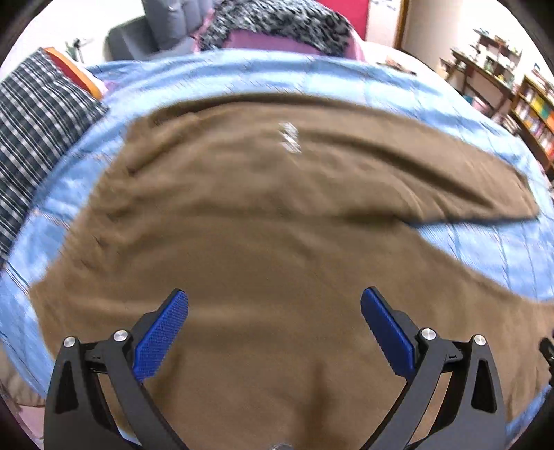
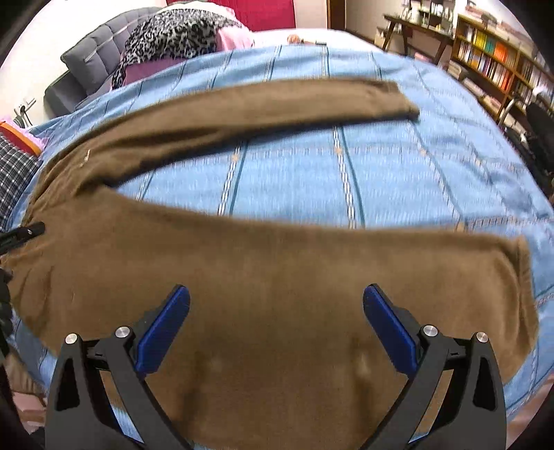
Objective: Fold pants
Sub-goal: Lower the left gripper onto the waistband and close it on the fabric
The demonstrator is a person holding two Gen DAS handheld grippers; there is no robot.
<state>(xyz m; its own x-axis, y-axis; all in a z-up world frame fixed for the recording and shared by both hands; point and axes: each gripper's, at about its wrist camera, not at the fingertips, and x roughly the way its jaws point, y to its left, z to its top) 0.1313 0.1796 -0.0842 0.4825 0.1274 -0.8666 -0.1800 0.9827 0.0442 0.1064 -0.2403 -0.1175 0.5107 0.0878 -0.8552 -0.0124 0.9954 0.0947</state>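
Note:
Brown pants lie spread flat on a blue striped bedspread, legs apart in a V toward the right. My left gripper is open and empty, hovering over the waist part. My right gripper is open and empty above the near leg. The far leg lies further back on the bedspread. The tip of the left gripper shows at the left edge of the right wrist view.
A checked pillow lies at the left. A leopard-print blanket and a grey sofa are at the back. Bookshelves and a desk stand at the right.

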